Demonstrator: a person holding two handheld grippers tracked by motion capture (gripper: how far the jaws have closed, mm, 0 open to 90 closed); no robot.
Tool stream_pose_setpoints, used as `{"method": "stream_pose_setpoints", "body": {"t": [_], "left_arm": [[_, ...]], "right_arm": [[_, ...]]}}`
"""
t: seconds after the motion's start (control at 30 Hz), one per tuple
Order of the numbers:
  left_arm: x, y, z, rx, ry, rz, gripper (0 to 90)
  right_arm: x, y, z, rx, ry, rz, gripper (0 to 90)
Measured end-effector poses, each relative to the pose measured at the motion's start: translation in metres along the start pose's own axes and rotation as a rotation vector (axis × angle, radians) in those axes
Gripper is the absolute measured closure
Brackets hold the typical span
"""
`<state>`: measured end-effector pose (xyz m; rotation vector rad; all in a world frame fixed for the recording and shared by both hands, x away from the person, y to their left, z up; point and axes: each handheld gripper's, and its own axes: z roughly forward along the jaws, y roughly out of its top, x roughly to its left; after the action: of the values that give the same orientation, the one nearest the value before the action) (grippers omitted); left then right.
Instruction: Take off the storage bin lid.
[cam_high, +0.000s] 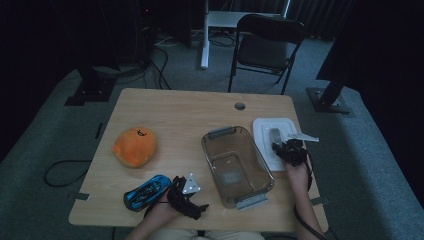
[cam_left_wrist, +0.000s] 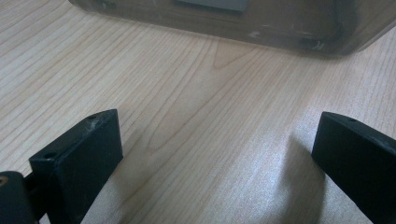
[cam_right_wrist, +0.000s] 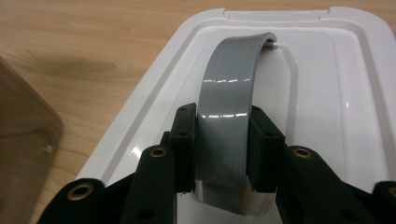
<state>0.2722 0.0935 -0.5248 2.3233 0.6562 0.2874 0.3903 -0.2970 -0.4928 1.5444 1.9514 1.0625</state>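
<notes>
A white lid (cam_high: 265, 131) (cam_right_wrist: 317, 93) lies flat on the table at the right, with an arched grey handle (cam_right_wrist: 231, 84) (cam_high: 275, 134) in its middle. My right gripper (cam_right_wrist: 223, 114) (cam_high: 286, 150) comes at it from the near side, shut on that handle, with a pad pressed against each edge. The clear, empty storage box (cam_high: 207, 150) stands just left of the lid. Its wall (cam_left_wrist: 280, 23) fills the top of the left gripper view. My left gripper (cam_left_wrist: 217, 126) (cam_high: 192, 195) rests low over the bare wood before the box, open with nothing between its jaws.
An orange plush toy (cam_high: 134, 146) sits at the table's left. A blue toy car (cam_high: 146, 191) lies near the front edge, beside my left hand. A black chair (cam_high: 267, 45) and stand legs are on the floor beyond the table (cam_high: 175, 110).
</notes>
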Motion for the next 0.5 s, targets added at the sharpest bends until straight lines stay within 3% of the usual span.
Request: {"method": "stream_pose_setpoints", "body": {"t": [0.27, 0.3, 0.33, 0.37, 0.43, 0.47, 0.5], "left_arm": [[-0.001, 0.000, 0.000, 0.000, 0.004, -0.006, 2.3], [-0.001, 0.000, 0.000, -0.001, 0.005, -0.008, 2.3], [-0.001, 0.001, 0.001, 0.000, 0.006, -0.010, 2.3], [-0.001, 0.001, 0.001, 0.000, 0.006, -0.010, 2.2], [-0.001, 0.002, 0.001, 0.000, 0.009, -0.013, 2.3], [-0.002, 0.003, 0.002, 0.000, 0.012, -0.015, 2.3], [-0.003, 0.004, 0.003, 0.000, 0.015, -0.019, 2.3]], "right_arm": [[-0.003, -0.015, 0.015, 0.044, -0.003, 0.017, 64.6], [-0.002, -0.017, 0.015, 0.037, 0.004, 0.013, 57.8], [-0.001, -0.016, 0.016, 0.040, 0.025, 0.012, 43.4], [-0.001, -0.016, 0.016, 0.040, 0.025, 0.012, 43.4], [0.001, -0.013, 0.015, 0.057, 0.021, -0.004, 34.8], [0.005, -0.012, 0.010, 0.051, 0.032, -0.036, 22.5], [0.005, -0.012, 0.010, 0.051, 0.032, -0.036, 22.5]]}}
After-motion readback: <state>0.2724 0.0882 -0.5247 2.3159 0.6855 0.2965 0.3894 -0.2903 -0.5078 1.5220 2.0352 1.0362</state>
